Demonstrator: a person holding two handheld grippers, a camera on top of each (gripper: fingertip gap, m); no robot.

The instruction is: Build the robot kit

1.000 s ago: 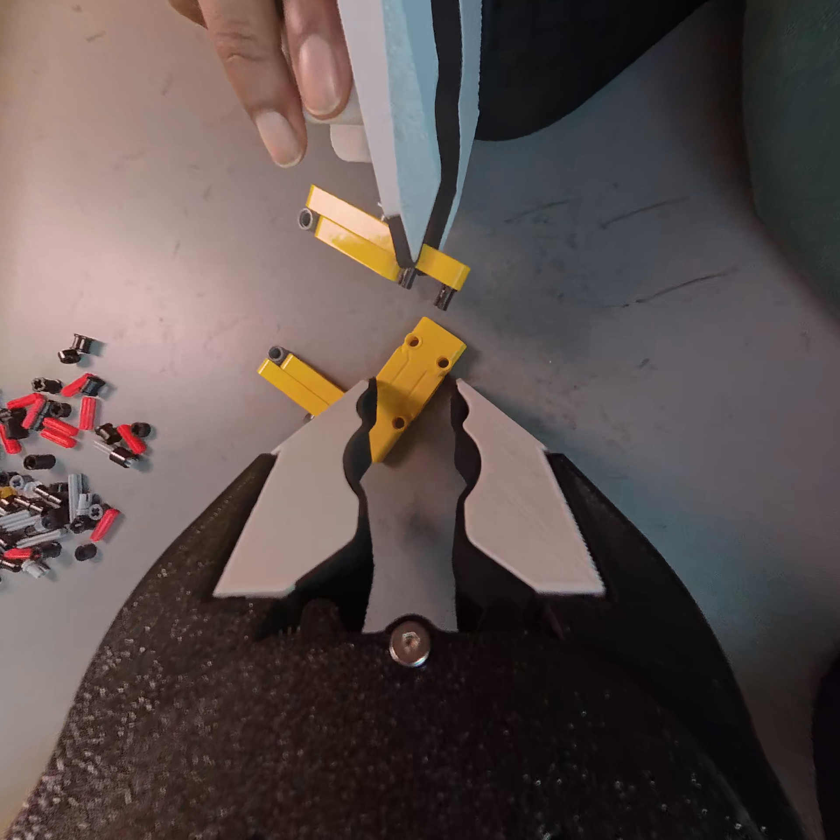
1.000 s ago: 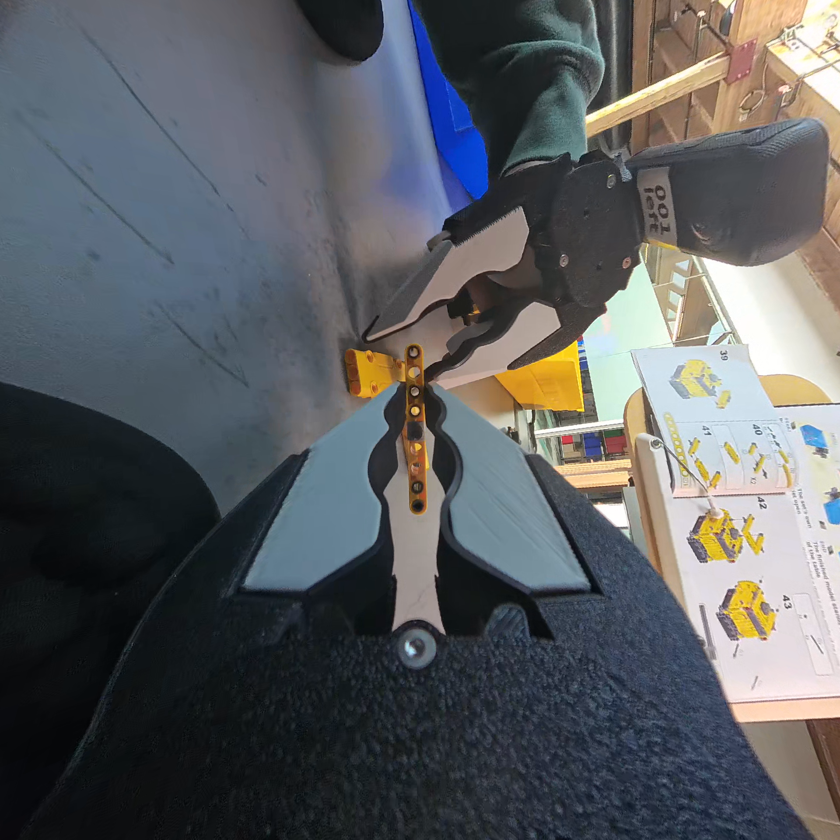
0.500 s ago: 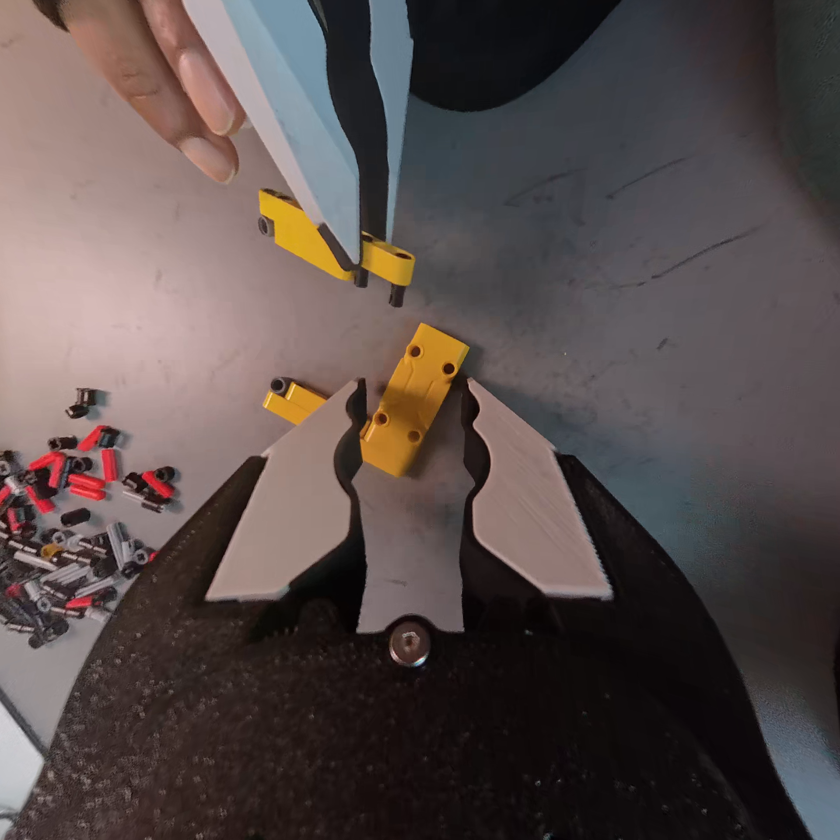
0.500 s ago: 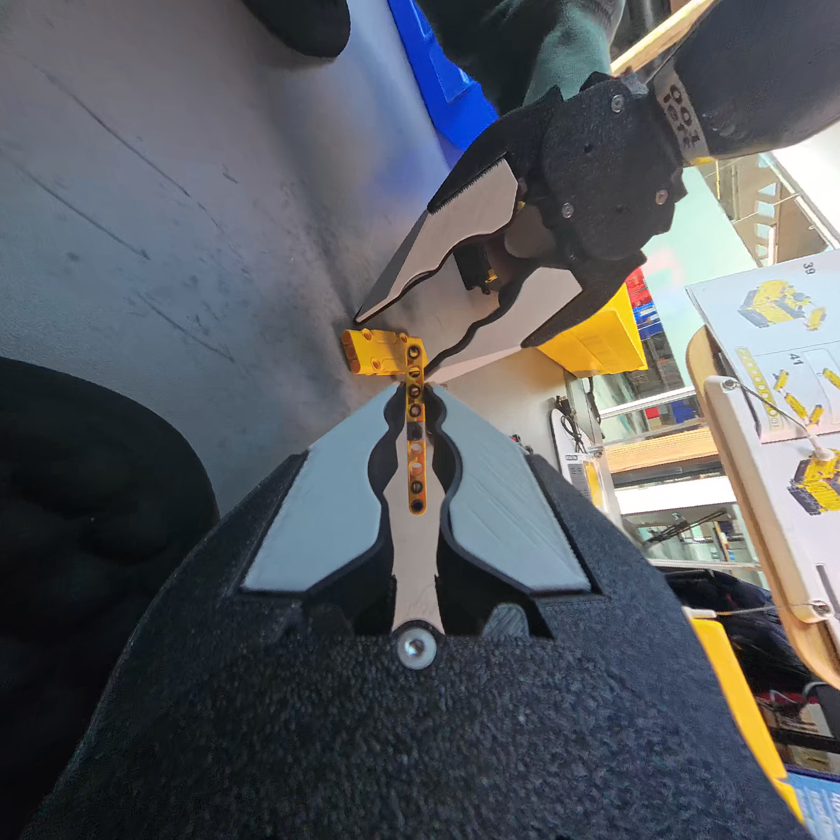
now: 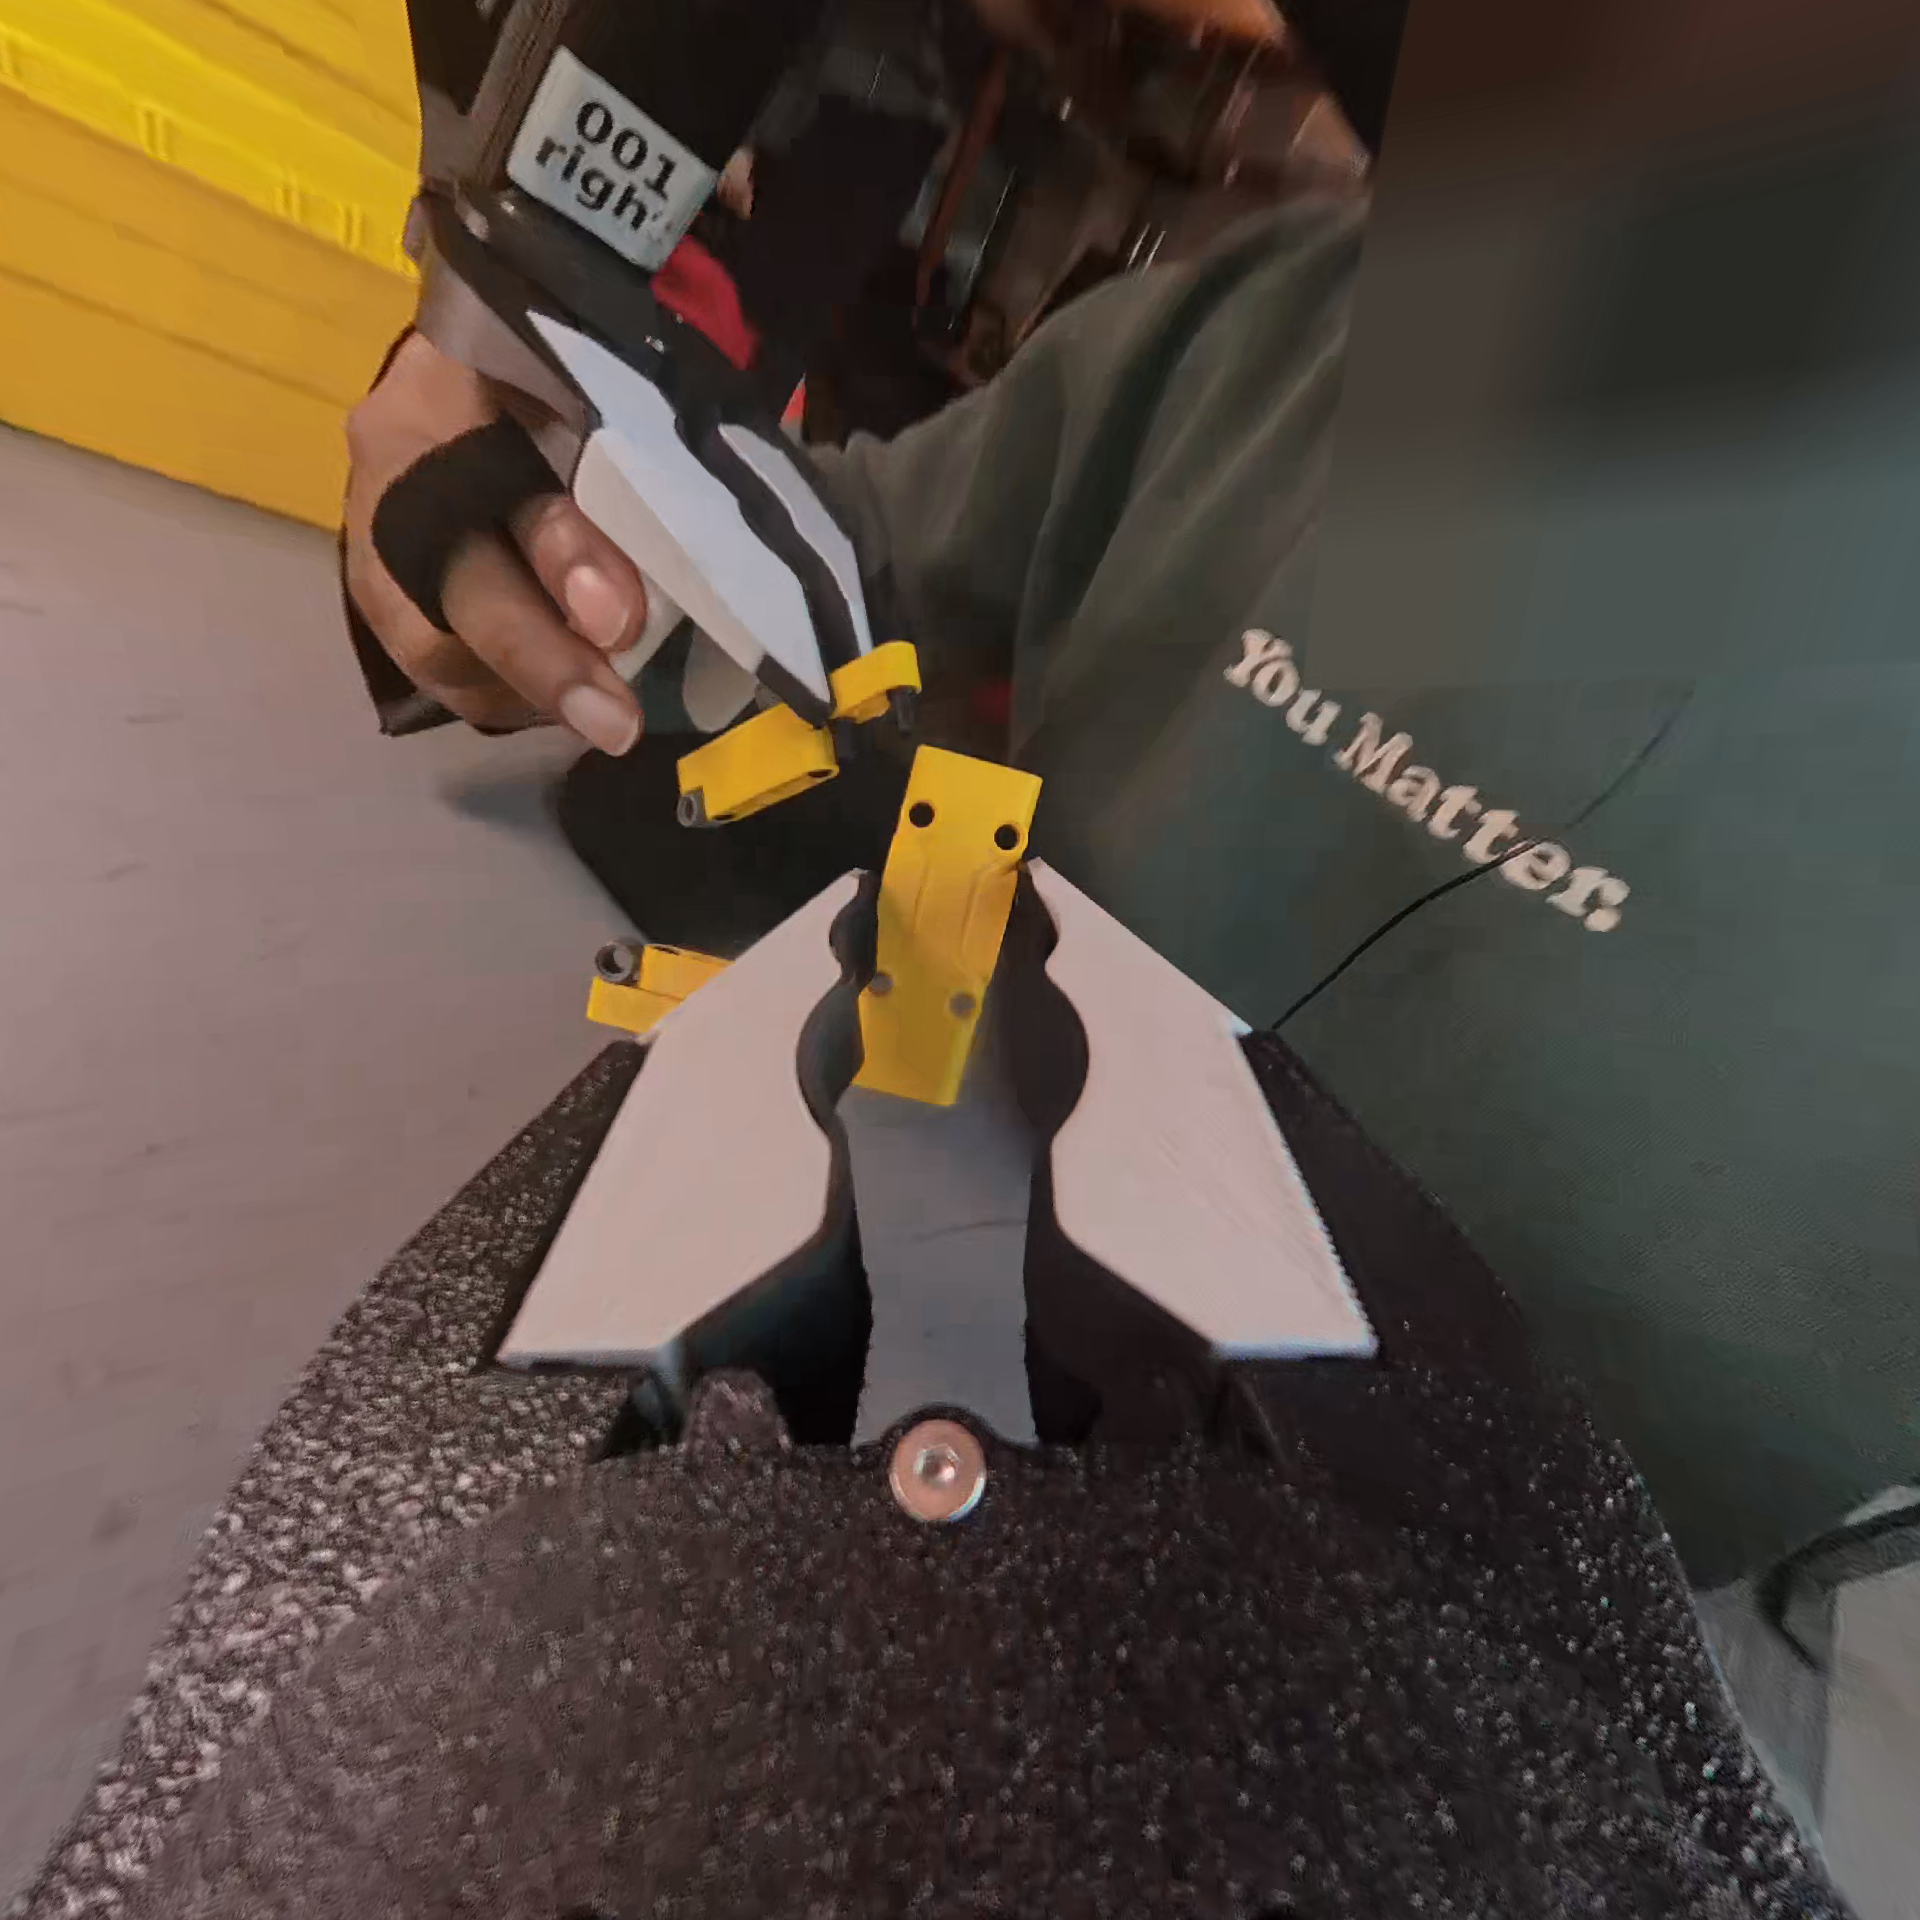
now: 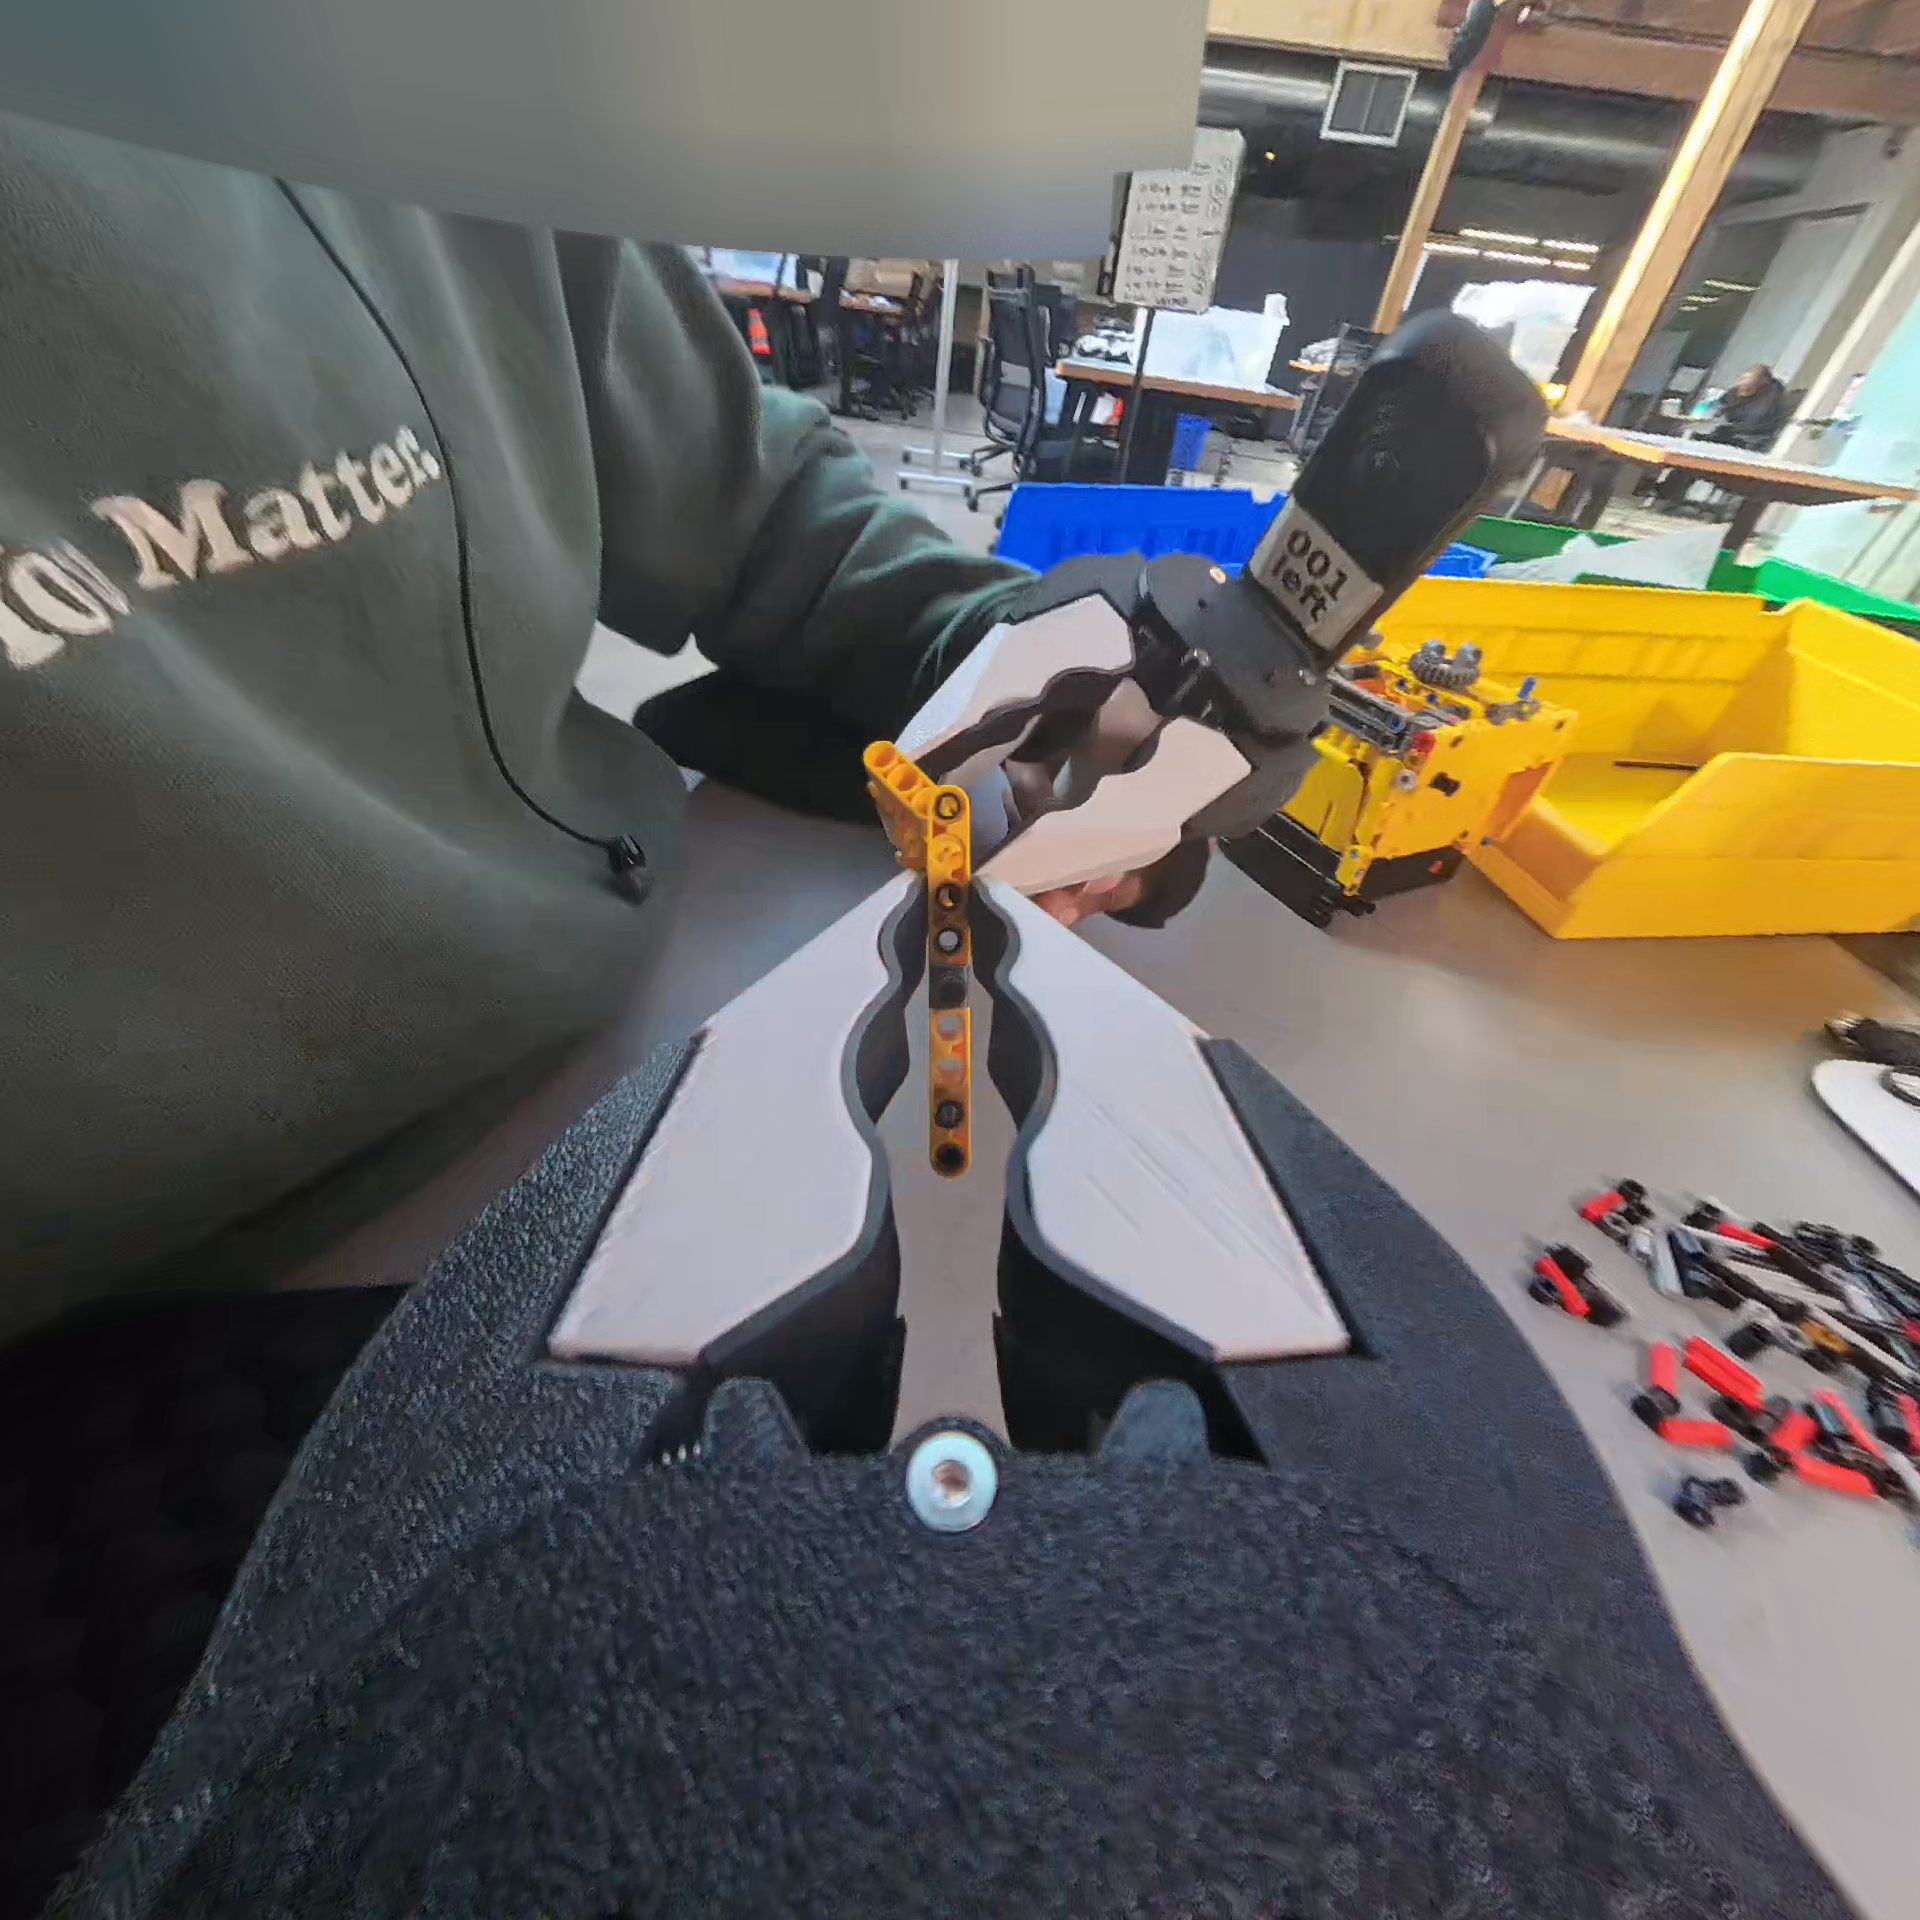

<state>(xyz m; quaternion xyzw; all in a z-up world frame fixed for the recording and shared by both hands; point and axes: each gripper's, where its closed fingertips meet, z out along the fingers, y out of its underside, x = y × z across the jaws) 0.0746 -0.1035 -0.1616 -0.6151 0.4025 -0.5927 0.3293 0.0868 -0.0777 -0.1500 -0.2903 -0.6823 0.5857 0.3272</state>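
Observation:
In the left wrist view my left gripper [image 5: 945, 878] is shut on a flat yellow panel [image 5: 951, 935] with round holes, held upright in the air. A yellow arm with a grey pin [image 5: 644, 977] sticks out from it to the left. Just beyond it, my right gripper [image 5: 826, 712] is shut on a thin yellow holed beam assembly [image 5: 769, 764], with black pins pointing at the panel. In the right wrist view my right gripper [image 6: 948, 883] clamps that beam [image 6: 948, 1039] edge-on. The left gripper [image 6: 940, 805] meets it there, its panel [image 6: 896, 781] touching or nearly touching the beam's tip.
A person's dark green sweatshirt [image 6: 312, 675] fills the space behind both grippers. On the grey table [image 6: 1403, 1039] are a yellow model vehicle [image 6: 1423, 769], yellow bins [image 6: 1714, 748], a blue bin [image 6: 1122, 520], and a pile of red, black and grey pins [image 6: 1766, 1340]. Left tips and right tips are each some 25 centimeters from the yellow model vehicle [image 6: 1423, 769].
Both grippers have lifted off the table and tilted up toward the person's chest, carrying their yellow pieces. The left gripper's fingers have closed in on the panel. The two pieces stay close together.

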